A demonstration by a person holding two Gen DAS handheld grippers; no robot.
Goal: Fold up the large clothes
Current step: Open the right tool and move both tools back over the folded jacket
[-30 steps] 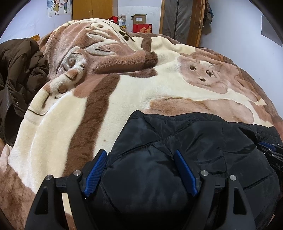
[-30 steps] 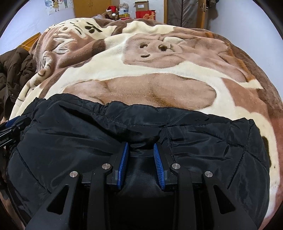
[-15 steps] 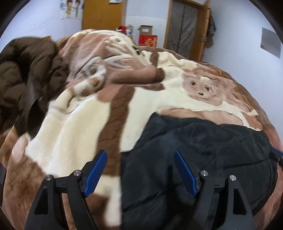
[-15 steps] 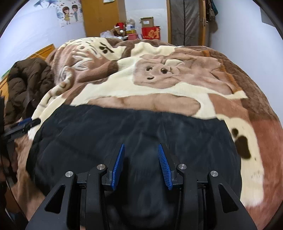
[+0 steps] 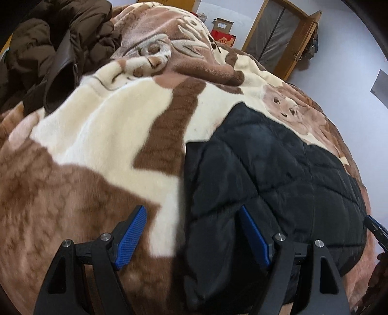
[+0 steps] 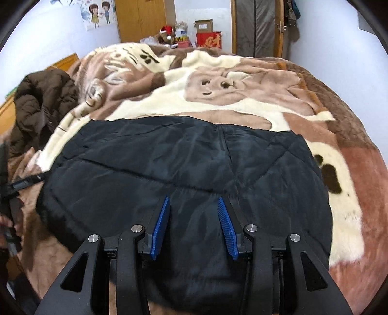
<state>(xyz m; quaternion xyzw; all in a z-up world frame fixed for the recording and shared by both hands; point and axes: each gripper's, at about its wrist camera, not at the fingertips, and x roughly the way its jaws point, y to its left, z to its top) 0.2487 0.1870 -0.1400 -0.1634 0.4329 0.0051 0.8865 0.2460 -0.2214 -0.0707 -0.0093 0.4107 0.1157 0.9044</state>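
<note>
Both grippers had backed off the black quilted jacket (image 6: 184,155): right gripper (image 6: 192,223) just widened, empty; left gripper (image 5: 194,235) gaped, empty; the red box (image 6: 208,40) at 12 o'clock bore unreadable gold writing.

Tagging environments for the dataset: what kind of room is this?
Almost certainly a home bedroom: a bed under a plush animal-print blanket, a wooden wardrobe against the far wall, and a black jacket and a brown coat on the bed.

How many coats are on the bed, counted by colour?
Black coat: 1
Brown coat: 1
Total: 2
</note>
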